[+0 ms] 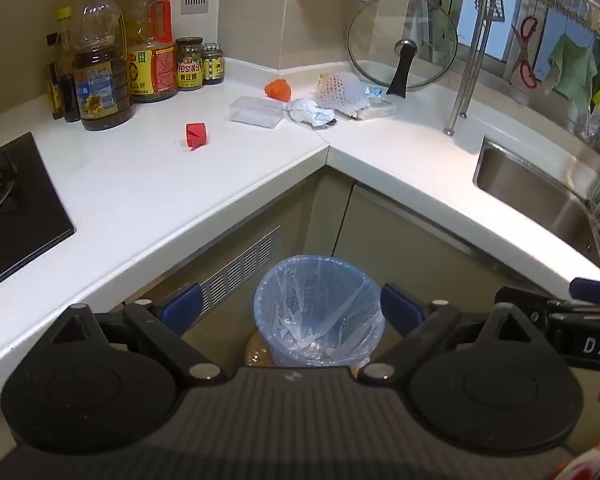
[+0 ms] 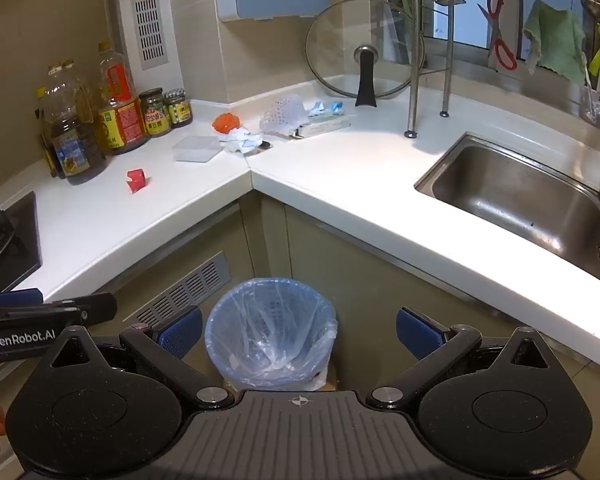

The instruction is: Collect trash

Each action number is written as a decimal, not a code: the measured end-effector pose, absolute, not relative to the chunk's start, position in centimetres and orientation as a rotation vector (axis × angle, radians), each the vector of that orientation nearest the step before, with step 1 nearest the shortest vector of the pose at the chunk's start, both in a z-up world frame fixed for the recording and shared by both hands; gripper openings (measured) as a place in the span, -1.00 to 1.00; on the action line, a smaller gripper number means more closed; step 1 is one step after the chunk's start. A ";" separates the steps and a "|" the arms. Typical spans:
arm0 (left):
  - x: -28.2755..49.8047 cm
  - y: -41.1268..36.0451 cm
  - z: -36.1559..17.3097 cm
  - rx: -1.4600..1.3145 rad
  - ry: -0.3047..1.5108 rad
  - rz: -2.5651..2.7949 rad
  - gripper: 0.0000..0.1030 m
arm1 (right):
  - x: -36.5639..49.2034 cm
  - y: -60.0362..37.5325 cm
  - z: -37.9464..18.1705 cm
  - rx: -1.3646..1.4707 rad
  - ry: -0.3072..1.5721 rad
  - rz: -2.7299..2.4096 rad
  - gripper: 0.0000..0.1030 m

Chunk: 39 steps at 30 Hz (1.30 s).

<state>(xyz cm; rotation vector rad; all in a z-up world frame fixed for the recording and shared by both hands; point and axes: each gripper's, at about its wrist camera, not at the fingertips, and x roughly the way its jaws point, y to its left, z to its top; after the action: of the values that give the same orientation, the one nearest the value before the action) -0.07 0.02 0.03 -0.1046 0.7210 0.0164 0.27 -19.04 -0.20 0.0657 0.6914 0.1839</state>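
Both the left gripper (image 1: 292, 306) and right gripper (image 2: 299, 330) have fingers spread wide and hold nothing, above the lined bin (image 1: 318, 308) on the floor; a red scrap (image 1: 195, 136), crumpled paper (image 1: 310, 111) and foam net (image 1: 340, 88) lie on the counter (image 1: 140, 184)

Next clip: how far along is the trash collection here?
Done: nothing visible; the lined bin looks nearly empty. In hand: nothing; the left gripper and right gripper are both open above the bin. Left: the red scrap, clear box, orange ball, crumpled paper and foam net all lie on the counter.
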 end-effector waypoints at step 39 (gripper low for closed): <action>-0.2 0.4 0.4 -0.149 0.726 0.008 0.82 | 0.0 -19.2 0.2 0.071 0.687 0.181 0.99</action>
<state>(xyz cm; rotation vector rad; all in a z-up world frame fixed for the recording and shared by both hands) -0.23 0.38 0.37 -0.1495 0.7264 0.0079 0.02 -19.25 0.21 0.0714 0.6873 0.1814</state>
